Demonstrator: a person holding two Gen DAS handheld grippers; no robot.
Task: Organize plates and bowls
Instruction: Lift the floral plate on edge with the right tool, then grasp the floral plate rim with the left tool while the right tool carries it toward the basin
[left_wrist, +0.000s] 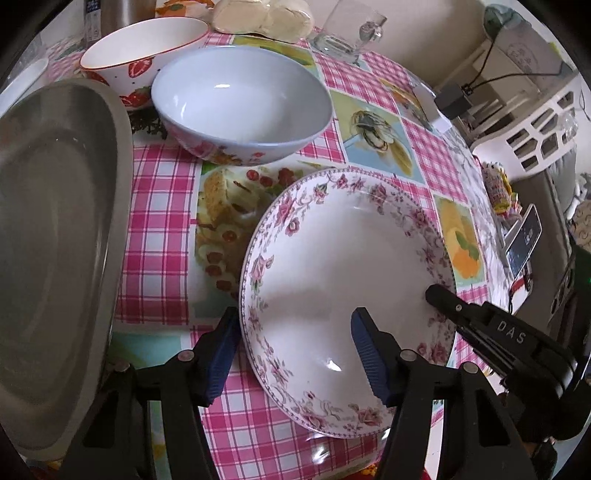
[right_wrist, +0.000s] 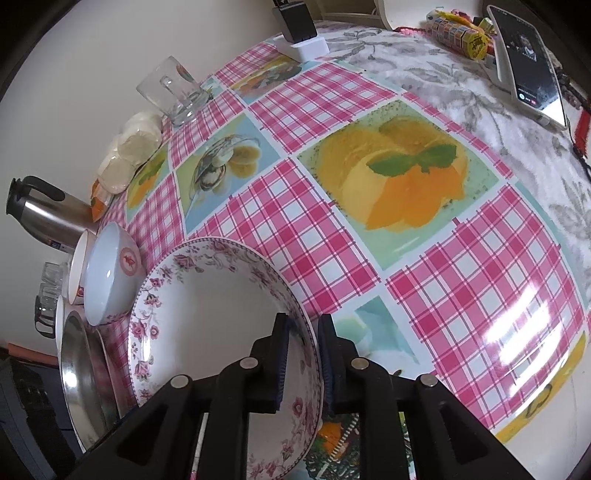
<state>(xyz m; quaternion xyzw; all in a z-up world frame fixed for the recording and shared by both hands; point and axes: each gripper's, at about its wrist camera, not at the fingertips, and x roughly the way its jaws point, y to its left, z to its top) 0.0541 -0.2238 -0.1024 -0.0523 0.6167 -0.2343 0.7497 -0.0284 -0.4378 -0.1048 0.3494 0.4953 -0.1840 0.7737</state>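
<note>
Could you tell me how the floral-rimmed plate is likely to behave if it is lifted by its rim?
The floral plate looks like glazed ceramic, so probably stiff, fairly heavy and breakable if dropped. Its glossy surface may be slippery. The right claw straddles only one edge of the rim, so the far side could sag or tip.

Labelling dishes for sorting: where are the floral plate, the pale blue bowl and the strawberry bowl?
floral plate (left_wrist: 332, 258): left wrist view, white centre.
pale blue bowl (left_wrist: 236, 107): left wrist view, inside.
strawberry bowl (left_wrist: 140, 44): left wrist view, inner wall.

Left gripper (left_wrist: 295, 354): black plastic linkage arms, silver round pivot screws, ribbed blue pads (left_wrist: 369, 358). Right gripper (right_wrist: 301, 363): same black build, silver screws, blue pads; white "DAS" lettering on its body.
</note>
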